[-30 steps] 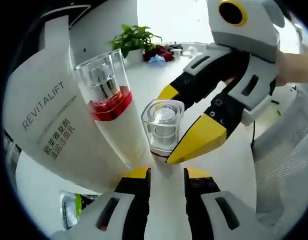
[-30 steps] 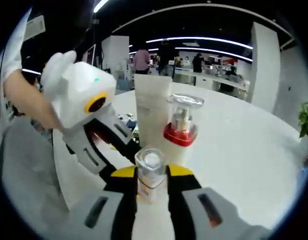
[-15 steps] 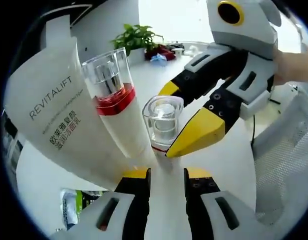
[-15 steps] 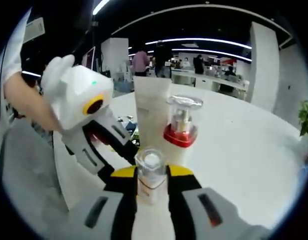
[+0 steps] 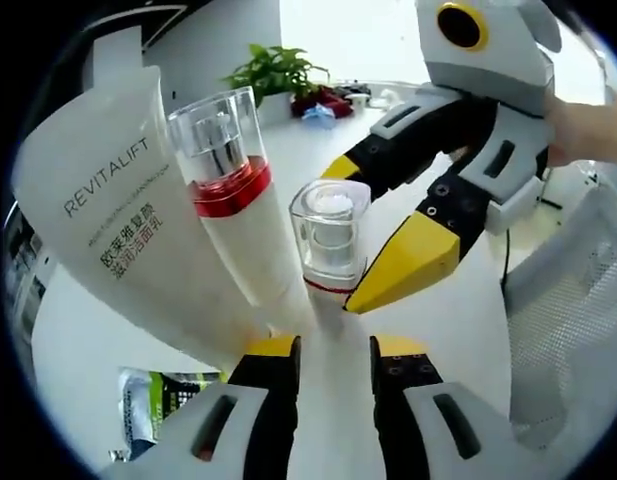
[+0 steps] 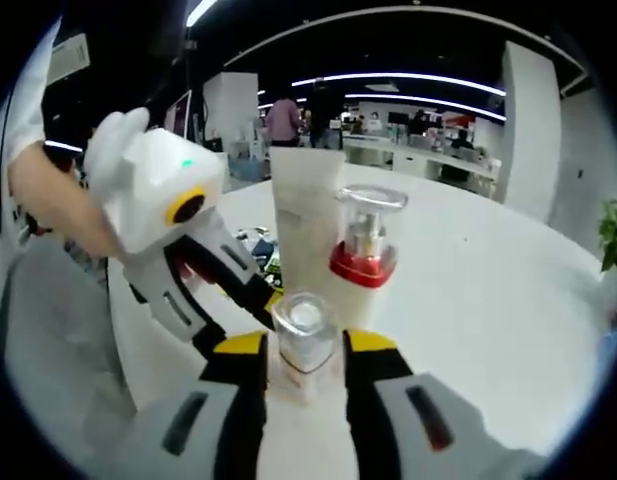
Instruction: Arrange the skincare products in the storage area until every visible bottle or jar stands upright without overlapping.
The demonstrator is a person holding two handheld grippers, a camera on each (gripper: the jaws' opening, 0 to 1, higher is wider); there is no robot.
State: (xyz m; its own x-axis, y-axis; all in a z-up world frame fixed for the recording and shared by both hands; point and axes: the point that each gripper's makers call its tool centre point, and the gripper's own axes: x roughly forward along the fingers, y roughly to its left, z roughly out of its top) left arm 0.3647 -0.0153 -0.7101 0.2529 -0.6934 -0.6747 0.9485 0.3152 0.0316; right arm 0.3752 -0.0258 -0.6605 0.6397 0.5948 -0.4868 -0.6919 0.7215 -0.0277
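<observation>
Item: small clear square-capped glass bottle with a thin red band at its base (image 5: 329, 240), standing on the white desk (image 5: 458, 330). It is placed just beside a taller white pump bottle with a clear cap and red collar (image 5: 233, 215), behind which a white squeeze tube lettered REVITALIFT (image 5: 113, 230) is set cap-down.

Right gripper (image 6: 306, 345): its yellow-tipped jaws are seen on either side of the small bottle, with narrow gaps on both flanks in the right gripper view; the grip is judged slack or just let go, not clenched. In the left gripper view the same jaws are seen flanking the bottle from the right.

Left gripper (image 5: 333, 348): jaws parted, nothing held, placed low before the small bottle.

Orientation: the small bottle's long axis is taken as vertical, cap uppermost; the lean of the pump bottle and tube in the left gripper view is partly lens bend, and in the right gripper view both are seen upright.

Handling advice: the right jaws should be opened evenly and drawn straight back along their own line, so that neither tip drags the bottle into the pump bottle; the left jaws are best kept clear unless steadying is needed
</observation>
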